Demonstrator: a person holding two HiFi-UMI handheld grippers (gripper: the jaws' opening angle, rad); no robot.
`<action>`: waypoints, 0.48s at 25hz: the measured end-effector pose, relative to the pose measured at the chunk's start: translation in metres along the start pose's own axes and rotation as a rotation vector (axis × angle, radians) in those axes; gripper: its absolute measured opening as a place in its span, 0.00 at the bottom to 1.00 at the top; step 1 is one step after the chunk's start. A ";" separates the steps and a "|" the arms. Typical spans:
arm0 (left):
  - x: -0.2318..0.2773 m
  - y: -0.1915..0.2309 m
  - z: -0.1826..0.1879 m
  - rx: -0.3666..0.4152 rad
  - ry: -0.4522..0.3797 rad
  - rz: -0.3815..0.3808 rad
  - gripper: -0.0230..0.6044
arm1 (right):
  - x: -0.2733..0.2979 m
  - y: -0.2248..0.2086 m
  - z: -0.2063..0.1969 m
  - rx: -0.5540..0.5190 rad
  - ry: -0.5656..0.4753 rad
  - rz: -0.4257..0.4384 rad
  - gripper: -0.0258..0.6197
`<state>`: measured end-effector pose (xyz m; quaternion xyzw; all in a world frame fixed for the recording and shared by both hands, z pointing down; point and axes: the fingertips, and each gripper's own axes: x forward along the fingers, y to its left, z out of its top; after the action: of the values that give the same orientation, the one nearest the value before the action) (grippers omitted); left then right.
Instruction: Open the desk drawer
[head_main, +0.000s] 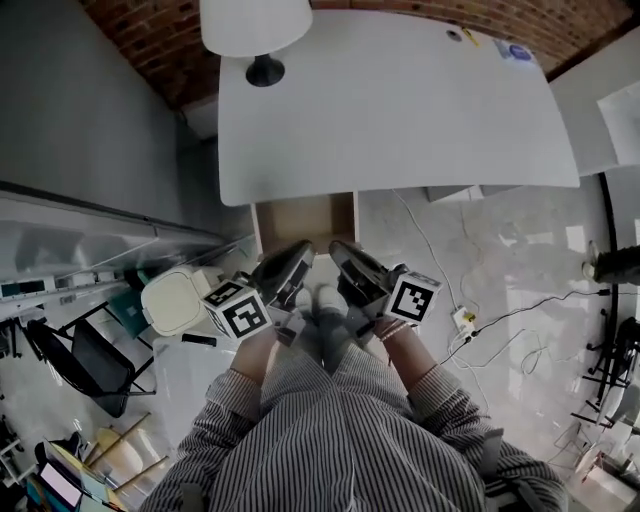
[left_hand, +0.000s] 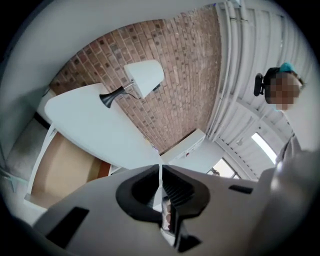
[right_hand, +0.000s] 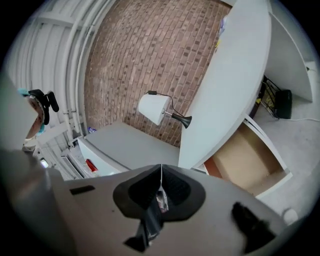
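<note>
My left tool (head_main: 296, 256) and my right tool (head_main: 342, 256) are side by side at the lower middle of the head view, just above my striped sleeves (head_main: 232, 400). Each tool has its jaws together, and nothing is between them. The desk drawer (head_main: 303, 222) stands open under the front edge of the white table (head_main: 400, 100), just above the two tools in the frame, and its brown bottom shows. A white lamp (head_main: 256, 30) stands on the table at the upper left.
</note>
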<state>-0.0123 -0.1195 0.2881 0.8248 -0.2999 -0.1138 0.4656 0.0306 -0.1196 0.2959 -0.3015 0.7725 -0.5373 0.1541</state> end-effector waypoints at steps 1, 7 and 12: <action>0.003 -0.007 0.007 0.029 0.003 -0.012 0.08 | 0.001 0.006 0.004 -0.021 0.001 0.004 0.07; 0.001 -0.041 0.026 0.103 -0.003 -0.036 0.08 | -0.004 0.033 0.016 -0.092 0.002 0.016 0.07; -0.013 -0.050 0.025 0.109 0.001 -0.006 0.08 | -0.006 0.051 0.019 -0.148 -0.008 0.013 0.07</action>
<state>-0.0152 -0.1101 0.2315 0.8498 -0.3031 -0.0983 0.4198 0.0306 -0.1172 0.2416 -0.3093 0.8114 -0.4763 0.1379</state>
